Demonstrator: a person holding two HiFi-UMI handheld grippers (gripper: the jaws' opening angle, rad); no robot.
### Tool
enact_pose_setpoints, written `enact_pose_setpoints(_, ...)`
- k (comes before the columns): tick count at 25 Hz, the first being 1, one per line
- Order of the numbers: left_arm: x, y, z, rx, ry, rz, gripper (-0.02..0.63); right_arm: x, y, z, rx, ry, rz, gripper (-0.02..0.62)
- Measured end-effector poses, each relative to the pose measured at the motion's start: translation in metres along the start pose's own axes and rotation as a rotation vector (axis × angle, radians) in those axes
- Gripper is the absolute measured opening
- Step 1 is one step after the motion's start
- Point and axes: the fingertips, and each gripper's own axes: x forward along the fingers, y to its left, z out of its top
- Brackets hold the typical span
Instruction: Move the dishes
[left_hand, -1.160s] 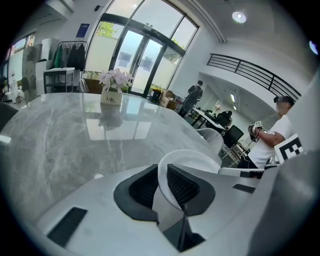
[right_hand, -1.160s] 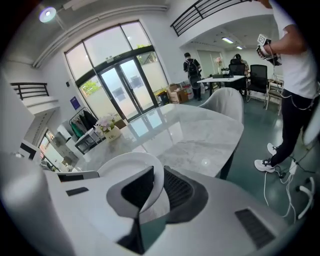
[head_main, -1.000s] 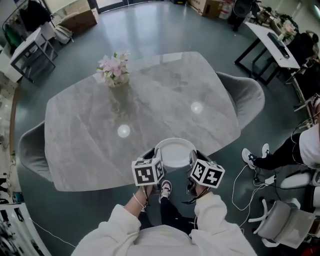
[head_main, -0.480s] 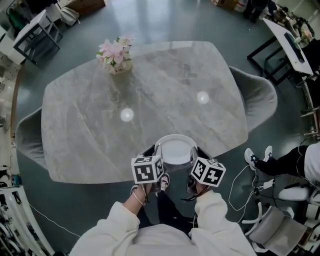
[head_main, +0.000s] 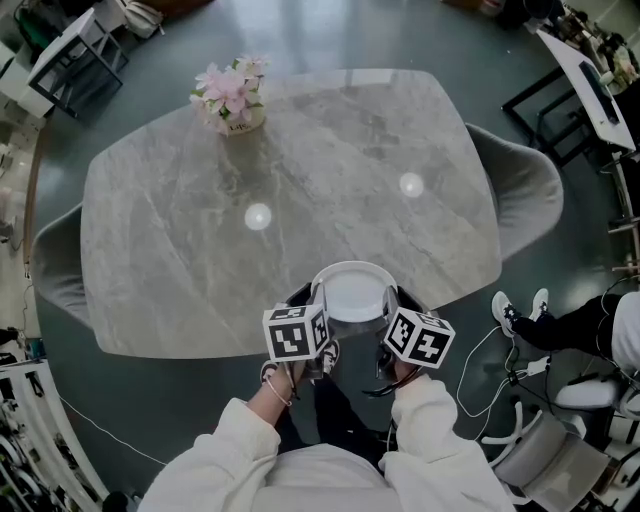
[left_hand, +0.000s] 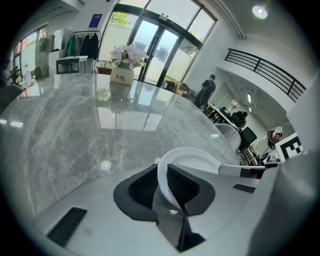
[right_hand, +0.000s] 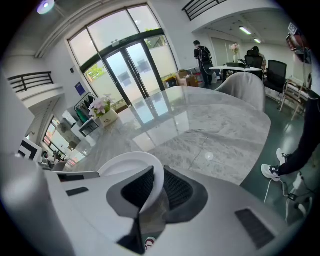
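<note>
A white bowl-like dish (head_main: 354, 292) hangs over the near edge of the grey marble table (head_main: 200, 250), held from both sides. My left gripper (head_main: 312, 300) is shut on the dish's left rim (left_hand: 162, 175), the rim pinched between its ribbed black pads (left_hand: 182, 184). My right gripper (head_main: 388, 303) is shut on the right rim (right_hand: 157, 180) in the same way. In the left gripper view the dish's round inside (left_hand: 197, 162) shows beyond the jaws, and the right gripper's finger reaches in from the right. Both marker cubes sit just below the dish in the head view.
A vase of pink flowers (head_main: 232, 95) stands at the table's far left. Grey chairs (head_main: 525, 195) flank the table at right and at left (head_main: 55, 275). A seated person's legs and shoes (head_main: 520, 310) and cables lie on the floor to the right. My own shoes show under the dish.
The dish and both grippers have sunk a little toward the table's near edge. The grip on both rims looks the same.
</note>
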Motion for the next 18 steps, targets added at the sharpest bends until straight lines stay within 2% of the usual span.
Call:
enact_pose_setpoints(11,0.011,-0.008,-0.006,-0.01,0.014,0.006,0.054,0.006,-0.013,0.005,-0.007,0.003,0.013,0.115)
enact_pose_setpoints(18,0.014,-0.01,-0.006,0.013,0.013,0.016,0.054,0.009,-0.015,0.01,-0.001,-0.002,0.028,0.115)
